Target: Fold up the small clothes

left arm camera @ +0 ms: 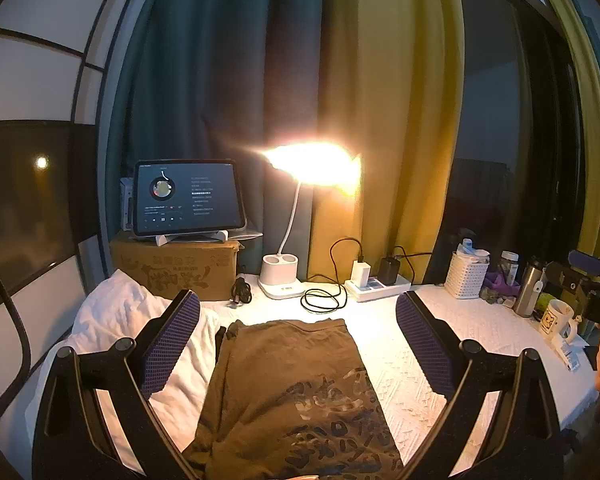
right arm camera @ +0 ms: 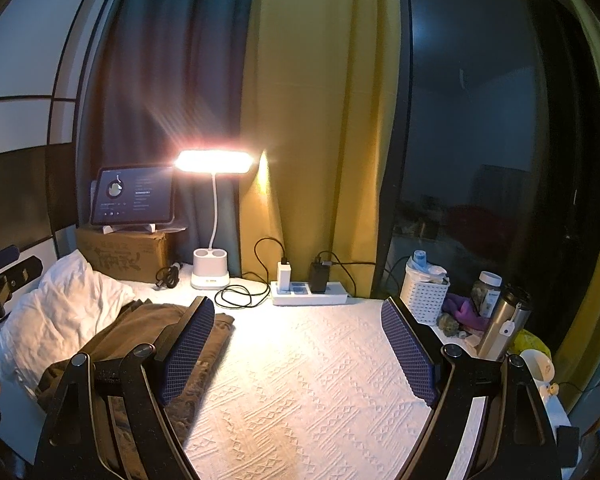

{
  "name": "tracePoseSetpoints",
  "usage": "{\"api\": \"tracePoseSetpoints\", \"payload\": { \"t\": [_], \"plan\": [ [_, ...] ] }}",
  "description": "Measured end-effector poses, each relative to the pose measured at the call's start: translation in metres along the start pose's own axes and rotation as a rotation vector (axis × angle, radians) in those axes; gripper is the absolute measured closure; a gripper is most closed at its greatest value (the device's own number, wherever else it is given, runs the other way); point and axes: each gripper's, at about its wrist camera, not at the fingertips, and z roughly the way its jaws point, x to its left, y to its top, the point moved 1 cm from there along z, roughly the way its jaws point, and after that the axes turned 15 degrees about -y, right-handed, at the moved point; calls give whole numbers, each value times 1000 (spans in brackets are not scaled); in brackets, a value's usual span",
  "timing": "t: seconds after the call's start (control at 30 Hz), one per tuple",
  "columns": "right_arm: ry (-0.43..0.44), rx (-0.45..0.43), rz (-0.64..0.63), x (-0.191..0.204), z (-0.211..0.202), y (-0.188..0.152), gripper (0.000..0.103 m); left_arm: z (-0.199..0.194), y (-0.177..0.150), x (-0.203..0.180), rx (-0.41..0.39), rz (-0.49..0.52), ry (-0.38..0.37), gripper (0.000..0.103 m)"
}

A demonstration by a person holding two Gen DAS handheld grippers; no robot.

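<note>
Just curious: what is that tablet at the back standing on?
The tablet leans on a white stand, which sits on a cardboard box with printed artwork. Something grey shows behind the tablet's left edge. What the box holds cannot be seen.

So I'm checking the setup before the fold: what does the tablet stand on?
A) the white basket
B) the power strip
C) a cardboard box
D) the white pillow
C: in the left wrist view the tablet sits in a white stand on top of the cardboard box, behind the pillow.
</note>
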Motion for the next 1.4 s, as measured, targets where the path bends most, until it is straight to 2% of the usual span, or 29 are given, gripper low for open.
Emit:
{"api": "tracePoseSetpoints", "payload": {
  "t": [1.4],
  "plan": [
    [-6, 17, 4, -7, 0, -4, 16, 0, -2, -4, 6, -3, -1, 5]
  ]
}}
